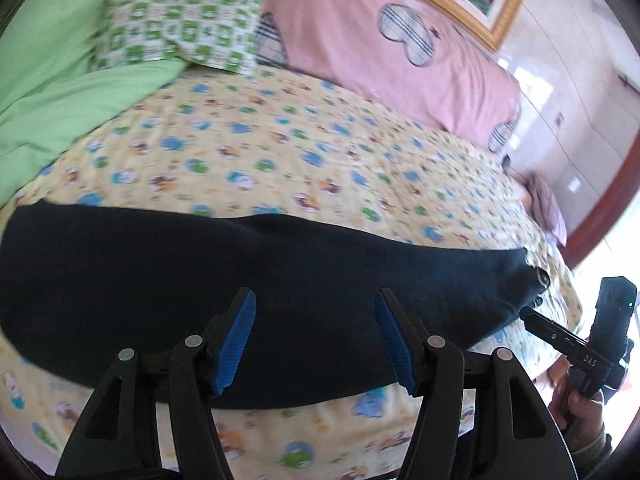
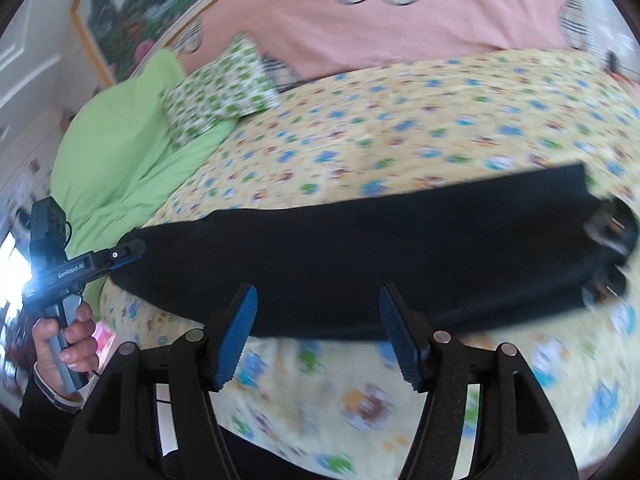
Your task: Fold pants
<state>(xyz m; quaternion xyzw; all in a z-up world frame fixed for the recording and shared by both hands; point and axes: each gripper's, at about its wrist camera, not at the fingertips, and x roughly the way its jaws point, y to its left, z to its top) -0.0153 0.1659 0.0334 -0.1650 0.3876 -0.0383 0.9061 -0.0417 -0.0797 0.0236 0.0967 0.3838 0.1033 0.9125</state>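
So the dark pants are lying as one long folded strip across the middle of both frames, on the yellow cartoon-print bedsheet, long axis running left to right. Both the left gripper and right gripper sit at bottom centre, jaws spread fairly wide with nothing between the blue pads, the strip just beyond the tips. Neither hand looks obviously nearer. Readable writing: "GenRobot.AI" and "DAS" on the gripper bodies.
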